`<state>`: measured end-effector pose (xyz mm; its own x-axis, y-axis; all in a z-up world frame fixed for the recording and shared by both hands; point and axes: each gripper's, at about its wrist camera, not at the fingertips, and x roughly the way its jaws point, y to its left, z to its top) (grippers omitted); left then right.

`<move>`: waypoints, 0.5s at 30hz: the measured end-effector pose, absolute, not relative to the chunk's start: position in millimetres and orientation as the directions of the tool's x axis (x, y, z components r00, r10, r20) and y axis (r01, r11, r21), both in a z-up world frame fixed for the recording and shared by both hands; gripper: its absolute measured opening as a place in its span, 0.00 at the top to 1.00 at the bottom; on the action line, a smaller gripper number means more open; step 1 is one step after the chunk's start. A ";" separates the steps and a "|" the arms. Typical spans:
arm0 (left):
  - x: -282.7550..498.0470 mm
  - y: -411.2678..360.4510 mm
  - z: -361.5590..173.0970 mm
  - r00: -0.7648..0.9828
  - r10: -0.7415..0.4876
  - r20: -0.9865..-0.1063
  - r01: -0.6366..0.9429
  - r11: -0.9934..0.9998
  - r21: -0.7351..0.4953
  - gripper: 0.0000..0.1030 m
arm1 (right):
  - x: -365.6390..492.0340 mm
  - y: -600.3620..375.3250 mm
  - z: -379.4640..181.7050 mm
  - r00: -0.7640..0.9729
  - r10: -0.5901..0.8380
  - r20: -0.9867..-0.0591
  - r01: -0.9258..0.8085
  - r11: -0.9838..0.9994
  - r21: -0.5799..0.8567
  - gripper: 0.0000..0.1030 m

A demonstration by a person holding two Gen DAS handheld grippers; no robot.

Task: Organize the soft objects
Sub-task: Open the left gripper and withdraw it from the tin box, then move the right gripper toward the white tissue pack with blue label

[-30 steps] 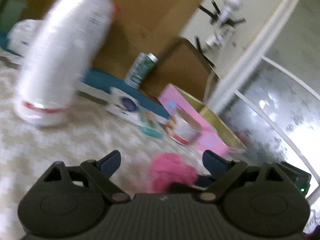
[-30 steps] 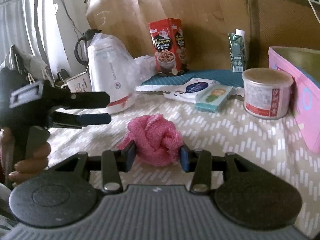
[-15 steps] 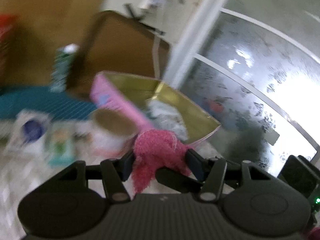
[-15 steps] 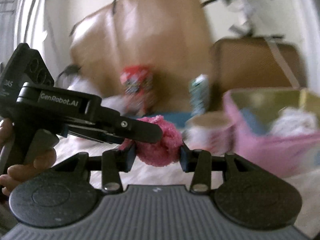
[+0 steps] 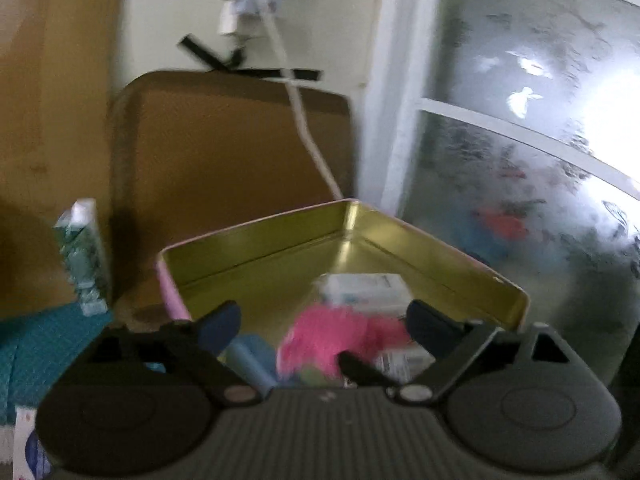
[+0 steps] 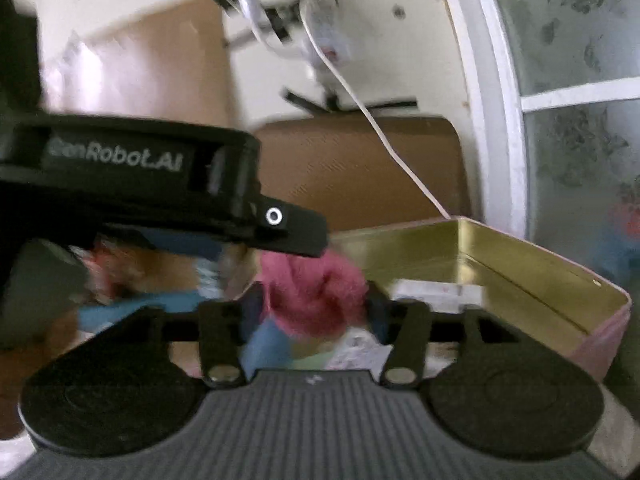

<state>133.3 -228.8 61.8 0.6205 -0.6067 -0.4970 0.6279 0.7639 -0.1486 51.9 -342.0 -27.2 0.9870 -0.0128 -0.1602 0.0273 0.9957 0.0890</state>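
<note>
Holding the pink fuzzy cloth [image 6: 316,292] between its closed fingers, the right gripper [image 6: 314,304] hangs over the near edge of the gold-lined tin [image 6: 520,264], which serves as the landmark for this report. The grip pinches the bundle at its sides, evidently so that the soft mass stays bunched and cannot trail over the tin's rim on the way in.

The left gripper [image 5: 320,322] hovers above the tin's near left corner with its fingers spread wide and nothing between them. In its view the cloth [image 5: 332,340] shows just beyond and below the pads, over the tin's floor [image 5: 280,276]. A dark fingertip of the right gripper crosses beneath it.

Inside the tin, toward its right wall, lie white packets [image 5: 364,286]; a pale blue item [image 5: 248,360] sits at the near left. Both are blurred and their nature cannot be told.

Outside the tin's left wall stands a green carton [image 5: 82,256] on a teal mat [image 5: 36,344].

Judgement: the cloth is at the release stage. Opening the right fingers should drop it among the contents. Risk: fibres snagging on a pad.
</note>
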 end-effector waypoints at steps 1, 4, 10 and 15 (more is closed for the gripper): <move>131.1 -219.5 61.3 0.607 -0.629 -0.485 0.630 0.753 -0.189 0.11 | 52.3 -343.2 -29.2 0.985 -0.033 -0.171 0.050 0.994 0.093 0.37; 113.0 -194.5 60.2 0.607 -0.658 -0.445 0.641 0.737 -0.216 0.14 | 27.6 -351.0 -35.6 0.991 -0.007 -0.133 0.030 0.985 0.171 0.37; 61.6 -137.1 45.0 0.599 -0.690 -0.407 0.665 0.711 -0.227 0.18 | -22.7 -346.7 -43.2 0.998 0.008 -0.060 0.009 0.962 0.274 0.38; 37.4 -74.6 21.0 0.646 -0.623 -0.441 0.594 0.773 -0.222 0.18 | -38.6 -319.6 -43.8 0.991 0.129 -0.026 -0.116 0.950 0.291 0.50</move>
